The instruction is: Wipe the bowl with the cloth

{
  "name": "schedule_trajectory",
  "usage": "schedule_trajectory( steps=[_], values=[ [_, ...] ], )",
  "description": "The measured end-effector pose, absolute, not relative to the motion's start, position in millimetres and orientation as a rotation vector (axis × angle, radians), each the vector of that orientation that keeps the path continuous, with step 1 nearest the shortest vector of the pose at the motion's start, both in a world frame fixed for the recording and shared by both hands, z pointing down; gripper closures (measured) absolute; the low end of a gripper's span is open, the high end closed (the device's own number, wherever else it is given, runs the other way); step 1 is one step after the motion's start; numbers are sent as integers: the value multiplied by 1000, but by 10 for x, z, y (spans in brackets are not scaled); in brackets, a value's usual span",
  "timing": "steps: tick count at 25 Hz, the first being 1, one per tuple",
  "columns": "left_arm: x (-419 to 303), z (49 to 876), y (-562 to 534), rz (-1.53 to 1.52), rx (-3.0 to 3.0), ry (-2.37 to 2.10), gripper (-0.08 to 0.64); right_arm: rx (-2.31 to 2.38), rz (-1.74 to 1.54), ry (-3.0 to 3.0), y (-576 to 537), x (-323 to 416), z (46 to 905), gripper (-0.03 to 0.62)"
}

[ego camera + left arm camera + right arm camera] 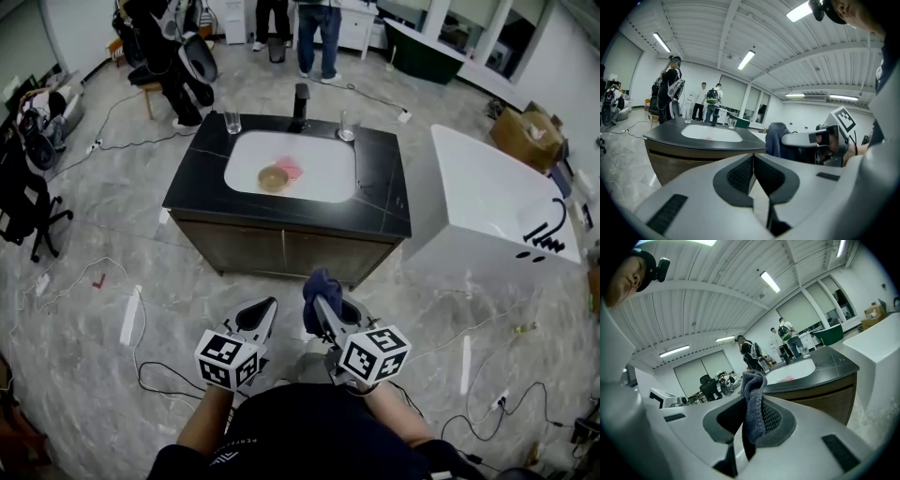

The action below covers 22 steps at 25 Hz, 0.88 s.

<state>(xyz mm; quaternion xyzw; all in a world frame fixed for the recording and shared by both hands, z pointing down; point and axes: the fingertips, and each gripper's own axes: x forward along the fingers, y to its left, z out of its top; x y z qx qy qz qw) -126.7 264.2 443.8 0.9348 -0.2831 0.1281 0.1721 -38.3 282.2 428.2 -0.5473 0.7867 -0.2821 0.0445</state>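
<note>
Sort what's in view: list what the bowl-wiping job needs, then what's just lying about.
Job: cloth, clamped in the right gripper; bowl in the sink basin; left gripper, shut, empty.
Lying about: pink item beside the bowl; a glass and another glass on the counter; cardboard box; floor cables.

The person holds both arms forward and low, the bare left forearm (202, 424) and the right forearm (405, 424) nearly parallel. The white and grey left claw (265, 309) points ahead and a little downward. Its two jaws are pressed together, and there is nothing between them. The white and grey right claw (317, 305) is just beside it and points the same way. Its jaws are closed on a dark blue-grey towelling cloth (753, 399), which stands up above the tips.
</note>
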Motion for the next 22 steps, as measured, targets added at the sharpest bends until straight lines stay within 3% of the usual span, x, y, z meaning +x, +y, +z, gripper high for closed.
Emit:
schedule_trajectory(
  steps=[12, 22],
  values=[
    [-488, 4421, 2106, 339, 2668, -791, 551, -1590, -876, 2467, 2200, 238, 4298, 526],
    [-257, 4439, 1962, 328, 2656, -835, 551, -1516, -877, 2490, 1986, 485, 4312, 526]
  ],
)
